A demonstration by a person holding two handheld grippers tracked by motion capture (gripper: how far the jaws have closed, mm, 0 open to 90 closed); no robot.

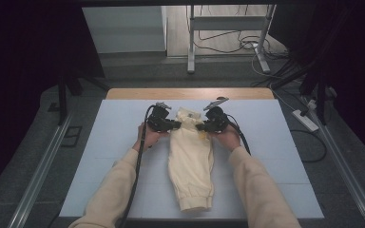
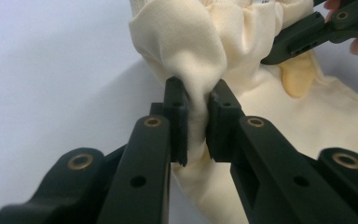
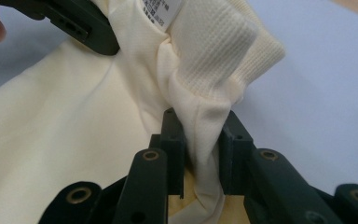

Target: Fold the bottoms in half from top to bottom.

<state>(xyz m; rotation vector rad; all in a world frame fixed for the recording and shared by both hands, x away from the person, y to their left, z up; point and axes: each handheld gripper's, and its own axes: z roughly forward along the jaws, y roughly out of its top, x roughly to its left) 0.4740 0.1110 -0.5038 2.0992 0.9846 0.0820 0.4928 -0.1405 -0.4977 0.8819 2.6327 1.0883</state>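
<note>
Garment (image 1: 190, 156) on worktop (image 1: 114, 142) gripped at far end by left claw (image 1: 176, 125) and right claw (image 1: 200, 127); folding step; next, lift evenly toward near hem.

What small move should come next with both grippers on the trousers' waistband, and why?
Probably lift both grippers together, slowly, and carry the waistband toward the cuffs. The left gripper and right gripper each pinch a bunch of cloth at opposite sides of the waistband, while the trousers lie lengthwise on the mat, legs together, so a fold looks ready.
</note>
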